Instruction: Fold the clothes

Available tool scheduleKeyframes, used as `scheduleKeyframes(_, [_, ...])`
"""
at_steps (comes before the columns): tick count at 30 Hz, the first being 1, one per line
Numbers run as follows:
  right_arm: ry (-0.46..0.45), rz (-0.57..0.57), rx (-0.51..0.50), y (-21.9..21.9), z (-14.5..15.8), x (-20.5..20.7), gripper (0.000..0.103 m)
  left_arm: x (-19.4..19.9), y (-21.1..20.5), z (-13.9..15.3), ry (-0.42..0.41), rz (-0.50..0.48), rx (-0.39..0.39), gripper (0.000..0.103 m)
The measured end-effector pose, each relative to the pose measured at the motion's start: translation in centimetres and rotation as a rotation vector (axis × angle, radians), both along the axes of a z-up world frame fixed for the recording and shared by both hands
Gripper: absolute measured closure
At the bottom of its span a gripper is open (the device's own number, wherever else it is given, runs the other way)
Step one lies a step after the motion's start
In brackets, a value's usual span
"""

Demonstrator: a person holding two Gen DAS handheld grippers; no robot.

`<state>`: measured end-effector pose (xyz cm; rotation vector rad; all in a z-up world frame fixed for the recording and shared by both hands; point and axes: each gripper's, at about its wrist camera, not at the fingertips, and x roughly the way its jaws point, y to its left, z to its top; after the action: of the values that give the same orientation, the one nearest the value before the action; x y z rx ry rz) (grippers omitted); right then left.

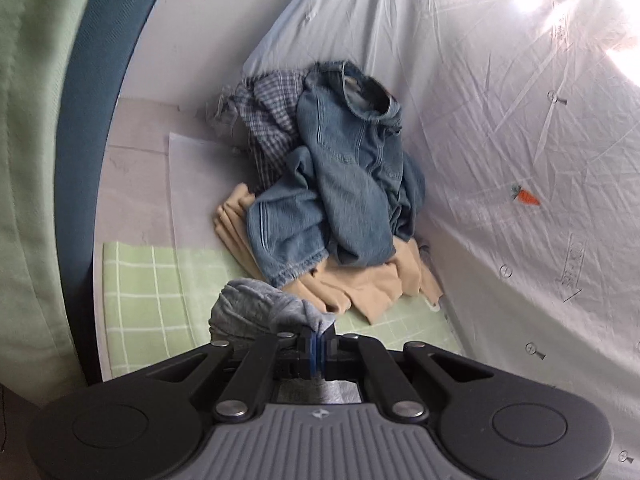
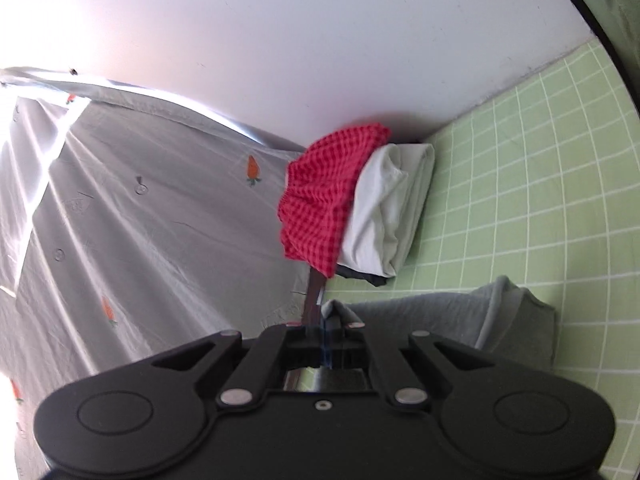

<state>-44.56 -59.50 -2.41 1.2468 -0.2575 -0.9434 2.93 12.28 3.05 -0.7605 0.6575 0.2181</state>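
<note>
A grey knit garment point(image 1: 256, 306) bunches just ahead of my left gripper point(image 1: 319, 338), whose blue pads are shut on a corner of it. The same grey garment point(image 2: 460, 320) hangs to the right of my right gripper point(image 2: 330, 328), which is shut on another edge of it. Beyond the left gripper lies a heap of unfolded clothes: blue jeans point(image 1: 344, 184) on top, a beige garment point(image 1: 360, 284) underneath and a blue checked shirt point(image 1: 268, 120) behind.
A green checked sheet point(image 2: 540, 200) covers the bed. Against the white wall point(image 2: 280, 40) sits a stack of folded clothes, a red checked piece point(image 2: 324, 196) beside a white one point(image 2: 388, 208). A pale carrot-print sheet point(image 1: 500, 140) hangs alongside the bed.
</note>
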Motion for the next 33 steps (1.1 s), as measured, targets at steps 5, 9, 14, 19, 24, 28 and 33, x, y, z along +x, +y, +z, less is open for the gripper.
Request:
scheduleKeyframes(5, [0.043, -0.01, 0.012, -2.3, -0.3, 2.8, 0.102, 2.9, -1.0, -1.3, 0.043, 0.017, -0.019, 0.102])
scheduleKeyframes(9, [0.084, 0.017, 0.002, -6.3, 0.6, 7.6, 0.102, 6.8, -3.4, -0.9, 0.04, 0.002, 0.066, 0.102])
scheduleKeyframes(14, [0.224, 0.181, -0.032, -14.8, 1.3, 19.8, 0.102, 15.9, -8.7, -2.0, 0.026, -0.097, 0.125, 0.094])
scheduleKeyframes(19, [0.474, 0.436, -0.063, -19.2, 0.1, 31.1, 0.065, 19.5, -13.0, -3.7, 0.066, -0.094, 0.192, 0.049])
scheduleKeyframes(24, [0.684, 0.459, -0.149, -15.0, -1.4, 30.5, 0.04, 17.4, -16.1, -4.8, 0.103, -0.239, 0.3, 0.027])
scheduleKeyframes(28, [0.736, 0.396, -0.047, -13.0, -4.8, 26.7, 0.044, 14.9, -19.5, -6.9, 0.19, -0.413, 0.355, 0.027])
scheduleKeyframes(33, [0.79, 0.314, 0.068, -11.9, -8.3, 23.0, 0.05, 11.5, -24.5, -9.2, 0.232, -0.597, 0.393, 0.027])
